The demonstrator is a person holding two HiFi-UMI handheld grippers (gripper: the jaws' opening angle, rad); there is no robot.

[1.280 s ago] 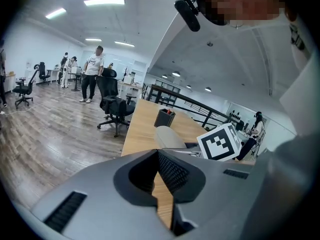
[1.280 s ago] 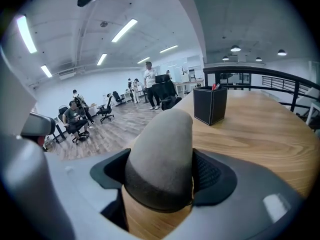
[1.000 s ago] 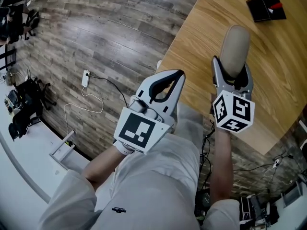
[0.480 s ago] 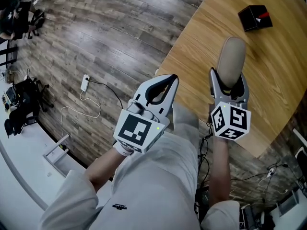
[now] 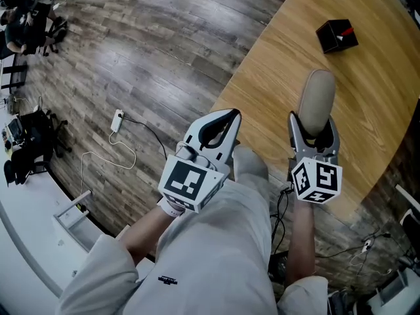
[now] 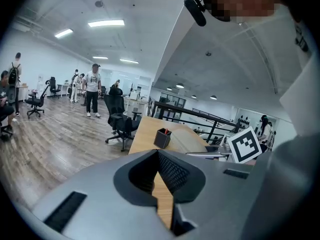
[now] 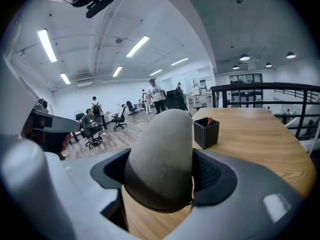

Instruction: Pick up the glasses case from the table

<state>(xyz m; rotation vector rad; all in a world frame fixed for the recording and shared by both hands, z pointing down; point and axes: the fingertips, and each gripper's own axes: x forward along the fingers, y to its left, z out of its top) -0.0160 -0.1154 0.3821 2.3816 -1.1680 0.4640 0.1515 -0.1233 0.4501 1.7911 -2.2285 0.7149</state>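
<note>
The glasses case (image 5: pixel 316 100) is a grey-beige felt oval, held lengthwise above the wooden table (image 5: pixel 380 110). My right gripper (image 5: pixel 315 120) is shut on its near half, one jaw on each side. In the right gripper view the case (image 7: pixel 162 154) fills the space between the jaws of the right gripper (image 7: pixel 165 174) and sticks out forward. My left gripper (image 5: pixel 223 120) hovers over the floor just left of the table's edge, its jaws shut with nothing between them. The left gripper (image 6: pixel 159 154) points toward the table in its own view.
A black pen holder (image 5: pixel 336 35) with a red pen stands farther out on the table. A power strip and cable (image 5: pixel 117 120) lie on the wood floor at left. Office chairs and standing people (image 6: pixel 92 89) are far off across the room.
Both grippers have risen a little, and the case has stayed in the right one. The pen holder has drifted left in the head view.
</note>
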